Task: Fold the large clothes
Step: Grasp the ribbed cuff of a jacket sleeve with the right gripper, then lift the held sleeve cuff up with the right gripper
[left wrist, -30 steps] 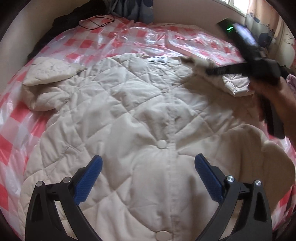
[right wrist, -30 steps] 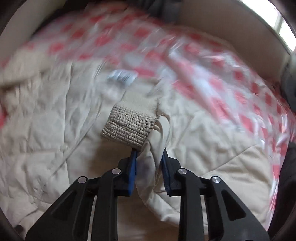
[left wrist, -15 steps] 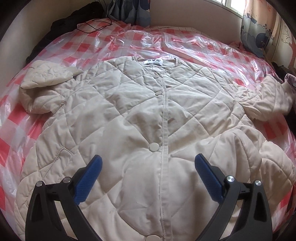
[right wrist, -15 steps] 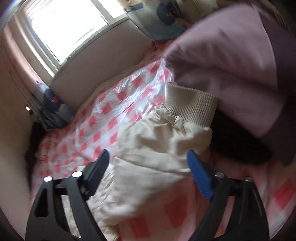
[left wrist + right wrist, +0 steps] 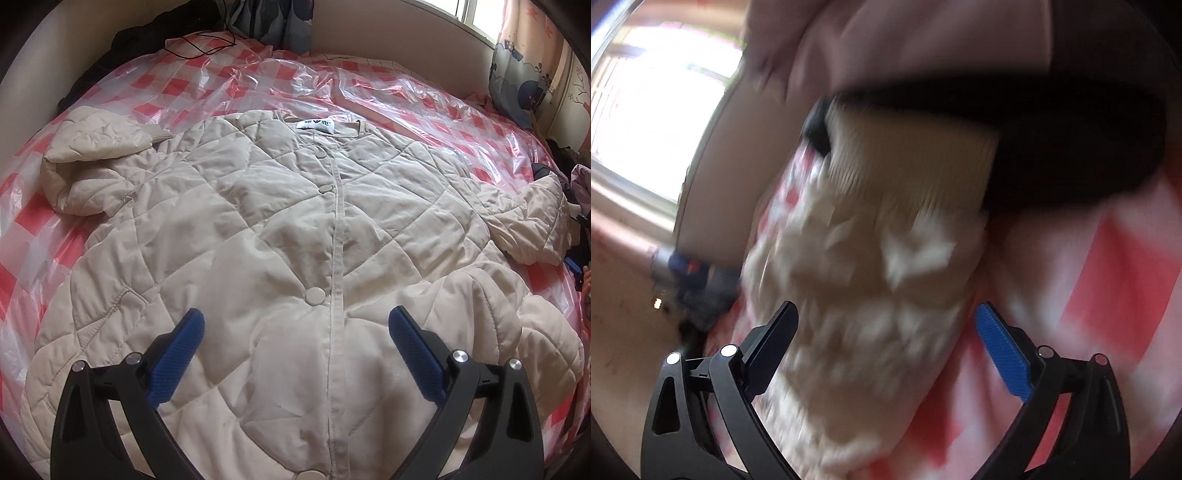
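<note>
cream quilted jacket lies face up, snapped shut, on the red-checked plastic sheet, spread directly ahead of and beneath the left gripper. left jaws spread wide, nothing between them. one sleeve is bunched ahead to its left, the other sleeve ahead to its right. right gripper: view blurred; jaws have just been opening and stand wide, pads clear of the sleeve lying between them, ribbed cuff farther ahead.
</note>
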Available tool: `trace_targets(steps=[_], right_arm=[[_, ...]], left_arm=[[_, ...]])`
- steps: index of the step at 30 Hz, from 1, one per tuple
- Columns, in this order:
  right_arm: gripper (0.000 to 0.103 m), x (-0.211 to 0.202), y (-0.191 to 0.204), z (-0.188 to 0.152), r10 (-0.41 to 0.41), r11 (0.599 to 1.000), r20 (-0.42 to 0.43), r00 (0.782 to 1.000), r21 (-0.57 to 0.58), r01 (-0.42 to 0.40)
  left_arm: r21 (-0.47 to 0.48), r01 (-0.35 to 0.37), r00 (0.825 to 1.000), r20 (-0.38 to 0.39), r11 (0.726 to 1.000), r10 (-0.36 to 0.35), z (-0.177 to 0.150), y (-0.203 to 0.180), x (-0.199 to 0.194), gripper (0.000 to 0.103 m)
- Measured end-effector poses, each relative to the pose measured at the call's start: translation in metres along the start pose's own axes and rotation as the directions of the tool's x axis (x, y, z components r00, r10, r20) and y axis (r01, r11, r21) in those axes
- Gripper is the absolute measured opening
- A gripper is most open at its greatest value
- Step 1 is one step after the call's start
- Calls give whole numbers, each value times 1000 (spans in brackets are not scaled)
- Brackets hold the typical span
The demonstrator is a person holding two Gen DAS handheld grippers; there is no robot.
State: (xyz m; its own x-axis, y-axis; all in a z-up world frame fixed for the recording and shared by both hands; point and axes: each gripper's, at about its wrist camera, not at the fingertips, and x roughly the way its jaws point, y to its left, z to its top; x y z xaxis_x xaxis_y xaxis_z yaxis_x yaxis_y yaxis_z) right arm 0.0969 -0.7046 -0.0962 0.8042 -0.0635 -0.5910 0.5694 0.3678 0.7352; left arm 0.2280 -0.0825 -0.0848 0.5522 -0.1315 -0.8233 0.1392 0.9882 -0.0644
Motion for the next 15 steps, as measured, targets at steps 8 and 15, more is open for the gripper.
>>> trace_targets(steps=[8,15], right_arm=[[40,33,6,33,15,998,-48,999,-63,-18],[22,-24,0,39,108,988,37,993,-112,-104]], left_arm=[[28,-20,1000,-3,999,20,-2,-4,3,96],[34,-24,1000,5,999,24,-3,-6,3,96]])
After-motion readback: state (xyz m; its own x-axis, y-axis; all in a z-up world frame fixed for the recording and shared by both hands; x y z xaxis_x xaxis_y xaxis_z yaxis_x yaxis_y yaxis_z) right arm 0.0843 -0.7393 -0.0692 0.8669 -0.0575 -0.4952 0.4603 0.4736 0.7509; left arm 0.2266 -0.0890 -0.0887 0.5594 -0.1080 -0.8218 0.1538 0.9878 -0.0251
